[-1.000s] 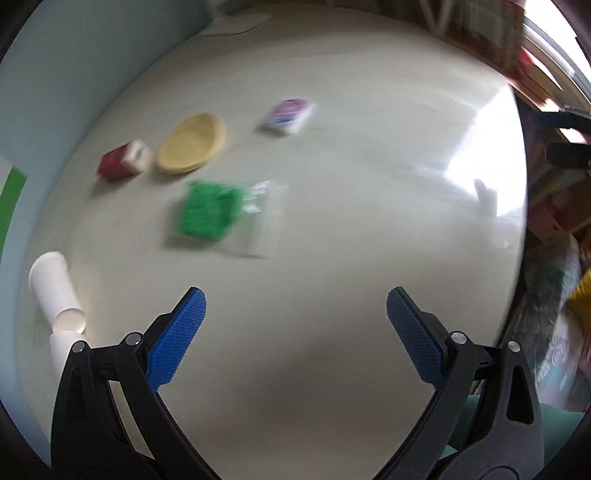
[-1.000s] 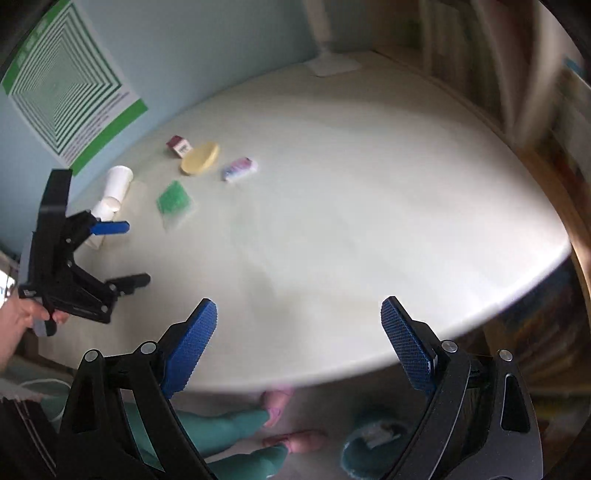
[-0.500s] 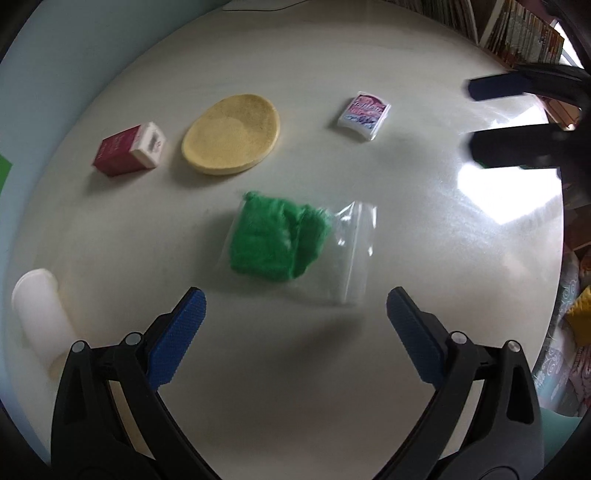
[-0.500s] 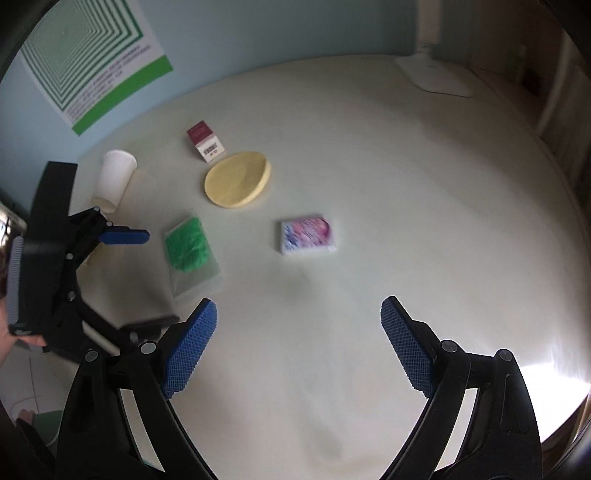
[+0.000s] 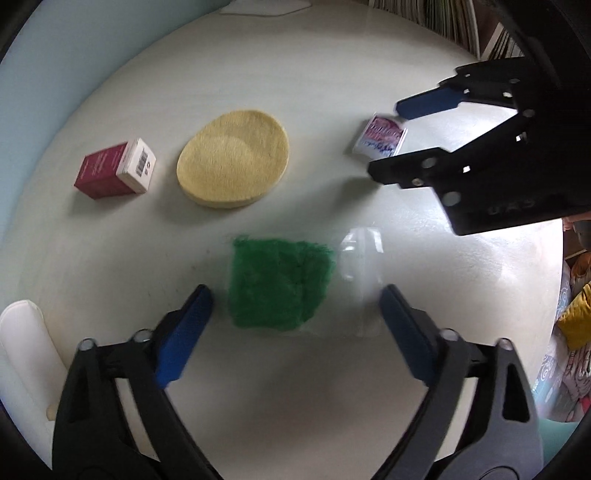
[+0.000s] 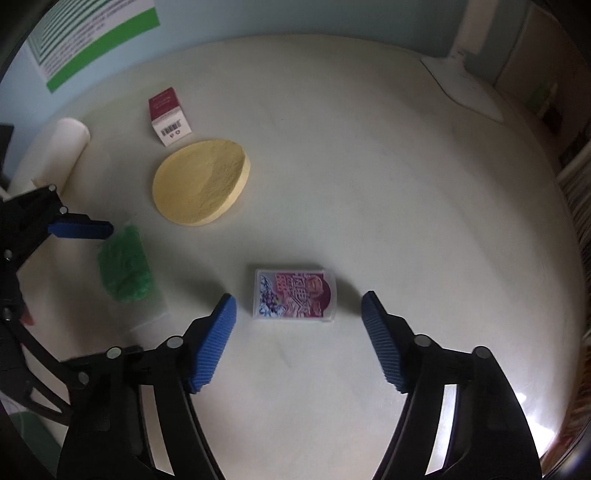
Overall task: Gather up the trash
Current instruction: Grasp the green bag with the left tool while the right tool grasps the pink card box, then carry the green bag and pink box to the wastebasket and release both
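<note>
The left gripper (image 5: 293, 314) hangs over a clear bag of green stuff (image 5: 280, 282) on the pale surface (image 5: 332, 74), its jaws closing with the bag between them, not yet pressing. The right gripper (image 6: 297, 319) straddles a pink packet (image 6: 293, 293), jaws closing, pads clear of it. Farther off lie a yellow sponge (image 6: 201, 186), a red box (image 6: 168, 116) and, at the left, a white cup (image 6: 68, 146).

A round cream table (image 6: 406, 184) stands against a pale blue wall (image 6: 258, 18), with bookshelves (image 5: 461, 26) beside it.
</note>
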Demonstrator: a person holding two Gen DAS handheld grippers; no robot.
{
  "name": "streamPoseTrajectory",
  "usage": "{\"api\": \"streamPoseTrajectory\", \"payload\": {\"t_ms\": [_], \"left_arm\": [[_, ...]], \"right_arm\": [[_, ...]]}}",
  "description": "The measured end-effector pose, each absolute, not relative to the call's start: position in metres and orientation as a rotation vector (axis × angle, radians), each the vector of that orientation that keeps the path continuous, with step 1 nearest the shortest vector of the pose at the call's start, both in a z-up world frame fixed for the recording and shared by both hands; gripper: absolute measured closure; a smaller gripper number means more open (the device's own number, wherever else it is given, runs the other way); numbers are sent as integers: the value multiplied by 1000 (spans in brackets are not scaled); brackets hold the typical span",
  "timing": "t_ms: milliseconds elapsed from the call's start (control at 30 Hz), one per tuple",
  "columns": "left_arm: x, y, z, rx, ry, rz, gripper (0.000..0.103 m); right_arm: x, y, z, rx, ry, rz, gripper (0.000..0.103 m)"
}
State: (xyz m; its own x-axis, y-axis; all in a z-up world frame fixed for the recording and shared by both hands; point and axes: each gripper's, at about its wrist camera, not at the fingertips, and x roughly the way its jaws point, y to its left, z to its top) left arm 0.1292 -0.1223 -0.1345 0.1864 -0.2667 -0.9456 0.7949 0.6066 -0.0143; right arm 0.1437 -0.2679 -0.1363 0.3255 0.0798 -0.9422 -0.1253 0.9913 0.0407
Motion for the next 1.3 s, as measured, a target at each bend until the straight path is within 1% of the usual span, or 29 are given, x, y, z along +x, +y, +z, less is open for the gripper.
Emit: {"api": "streamPoseTrajectory", "payload": {"t_ms": [33, 67, 100, 133, 333, 400, 467, 700, 867, 967, 1300], "left_arm": [[130, -123, -133, 553, 1148, -807, 32], [131, -124, -131, 551, 1140, -809, 37], [131, -125, -129, 549, 1138, -812, 50], [132, -126, -128, 548, 1137, -818, 58], [136, -127, -123, 528, 1174, -808, 59], [123, -127, -116, 523, 1174, -810, 59], [123, -122, -125, 538, 1164, -810, 59], [87, -146, -107, 592, 1107, -848, 59], [51, -178, -94, 646, 1066, -921, 59], [23, -203, -95, 689, 1051, -967, 59], [-102, -270, -108, 852, 1014, -1199, 59]], "right_arm": [[143, -267, -135, -48, 1225, 139, 45], [142, -266, -133, -51, 1219, 144, 54], [141, -264, -132, -55, 1215, 148, 57], [141, -264, -132, -59, 1215, 144, 57], [131, -274, -124, -11, 1212, 143, 57], [123, -280, -116, 11, 1197, 143, 57], [113, -283, -111, 23, 1186, 138, 57], [66, -316, -86, 101, 1127, 94, 57], [10, -351, -76, 187, 1090, 31, 57], [-39, -361, -73, 224, 1083, -14, 57], [-191, -400, -84, 411, 1077, -225, 57]]}}
